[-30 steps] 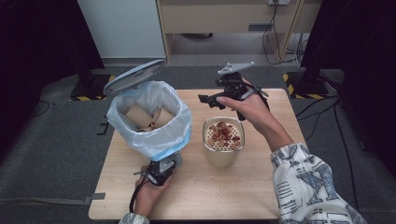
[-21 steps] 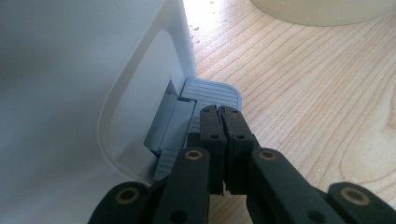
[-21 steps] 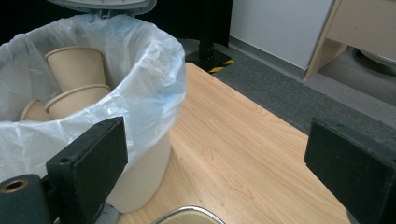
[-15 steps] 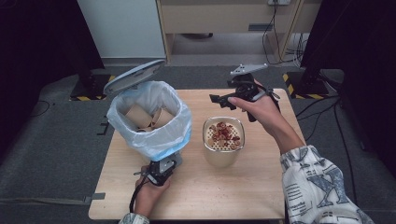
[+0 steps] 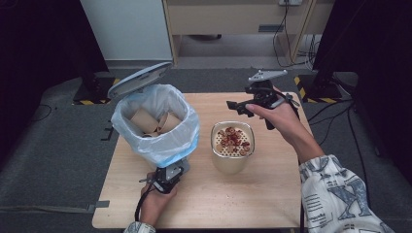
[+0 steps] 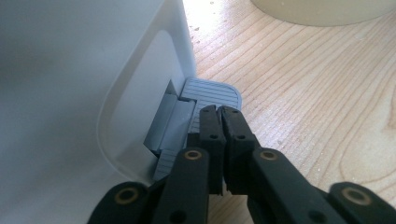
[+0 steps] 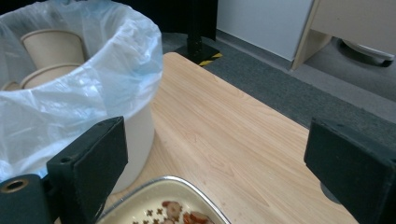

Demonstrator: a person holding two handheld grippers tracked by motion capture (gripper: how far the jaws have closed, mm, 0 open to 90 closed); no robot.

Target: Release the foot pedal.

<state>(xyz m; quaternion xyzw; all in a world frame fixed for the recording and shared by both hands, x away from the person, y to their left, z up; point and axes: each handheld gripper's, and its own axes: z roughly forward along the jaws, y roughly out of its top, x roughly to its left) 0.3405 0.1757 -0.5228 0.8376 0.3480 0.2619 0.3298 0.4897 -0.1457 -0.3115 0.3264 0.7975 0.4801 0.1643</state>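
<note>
The left gripper (image 6: 219, 116) sits at the foot of the white bin (image 5: 155, 131), its jaws together, with the tips resting on the grey pedal (image 6: 210, 93) at the bin's base. The lid (image 5: 138, 80) stands tilted open behind the rim, so the pedal appears to be pressed down. Inside the plastic liner (image 7: 70, 70) lie several paper cups (image 5: 145, 119).

The right gripper (image 5: 245, 104) hovers above the far side of the surface (image 5: 228, 199), just beyond the bowl (image 5: 232, 145), with its jaws wide apart and nothing between them. The bowl stands near the middle of the surface, just beside the bin, with food scraps (image 5: 233, 138) in it, reddish pieces on a pale layer.

The step in hand looks like reaching for the bowl so its contents can go into the bin. To do it well, the left gripper should keep steady downward pressure on the pedal so the lid does not drop. The right gripper should come down over the bowl's far rim, one jaw inside and one outside, and close firmly on the wall before lifting. The bowl should travel level, then tip only once it is over the liner, clear of the rim, so that nothing spills onto the surface.
</note>
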